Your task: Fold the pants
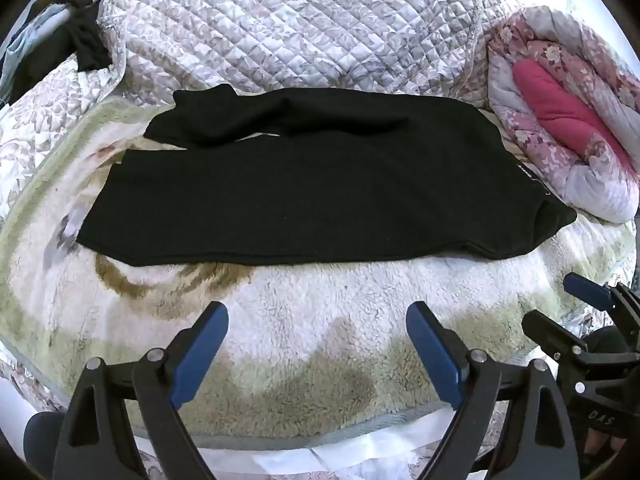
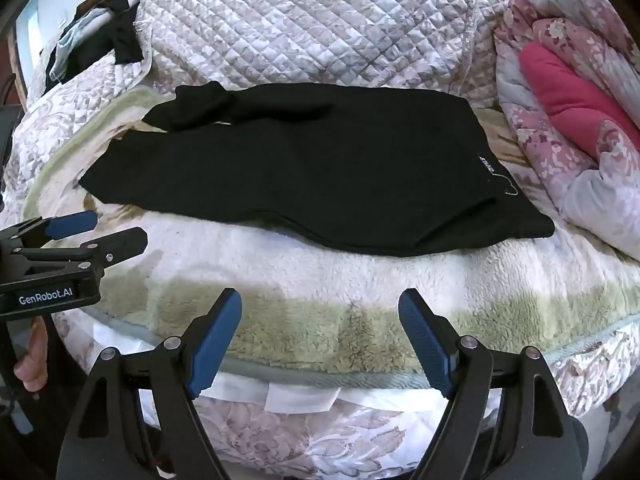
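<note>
Pants [image 1: 320, 184] lie flat, far leg partly tucked under folds.

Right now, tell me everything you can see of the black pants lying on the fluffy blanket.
The black pants are a soft, matte knit-looking fabric, spread flat and lengthwise across the fluffy white and green blanket. The waist end lies to the right, with a small white label near it; the legs run left. The far leg's end is bunched and folded back, showing a sliver of blanket between the legs. Only the blanket touches them: the left gripper and right gripper are both open, short of the near edge.
</note>
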Demonstrator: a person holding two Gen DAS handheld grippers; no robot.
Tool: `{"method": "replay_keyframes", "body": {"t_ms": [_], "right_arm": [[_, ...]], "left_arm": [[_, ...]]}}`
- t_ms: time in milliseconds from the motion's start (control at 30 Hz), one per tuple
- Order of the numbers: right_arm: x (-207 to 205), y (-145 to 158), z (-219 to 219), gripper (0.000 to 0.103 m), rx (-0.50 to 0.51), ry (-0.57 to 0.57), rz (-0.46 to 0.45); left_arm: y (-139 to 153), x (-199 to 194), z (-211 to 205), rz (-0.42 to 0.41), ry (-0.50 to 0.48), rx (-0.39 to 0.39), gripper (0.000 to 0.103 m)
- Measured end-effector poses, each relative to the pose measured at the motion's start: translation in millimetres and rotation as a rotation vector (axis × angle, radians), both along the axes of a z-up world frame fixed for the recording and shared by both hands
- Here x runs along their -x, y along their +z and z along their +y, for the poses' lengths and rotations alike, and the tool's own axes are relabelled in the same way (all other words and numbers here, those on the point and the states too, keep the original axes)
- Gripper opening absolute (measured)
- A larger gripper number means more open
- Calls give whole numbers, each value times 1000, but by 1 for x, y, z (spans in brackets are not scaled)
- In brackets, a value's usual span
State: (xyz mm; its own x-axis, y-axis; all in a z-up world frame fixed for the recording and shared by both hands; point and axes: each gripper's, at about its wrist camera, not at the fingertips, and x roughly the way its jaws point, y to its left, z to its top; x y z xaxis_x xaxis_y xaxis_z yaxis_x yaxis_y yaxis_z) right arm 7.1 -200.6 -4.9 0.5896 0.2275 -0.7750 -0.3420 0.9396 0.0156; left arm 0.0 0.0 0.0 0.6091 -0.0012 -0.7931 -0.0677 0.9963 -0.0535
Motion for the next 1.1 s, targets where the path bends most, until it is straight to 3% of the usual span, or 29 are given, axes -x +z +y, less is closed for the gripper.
{"method": "replay_keyframes", "body": {"t_ms": [1100], "right_arm": [[4,2,6,81,-12,33,-6]], "left_arm": [[5,9,-1,-24,19,-27,92]]}}
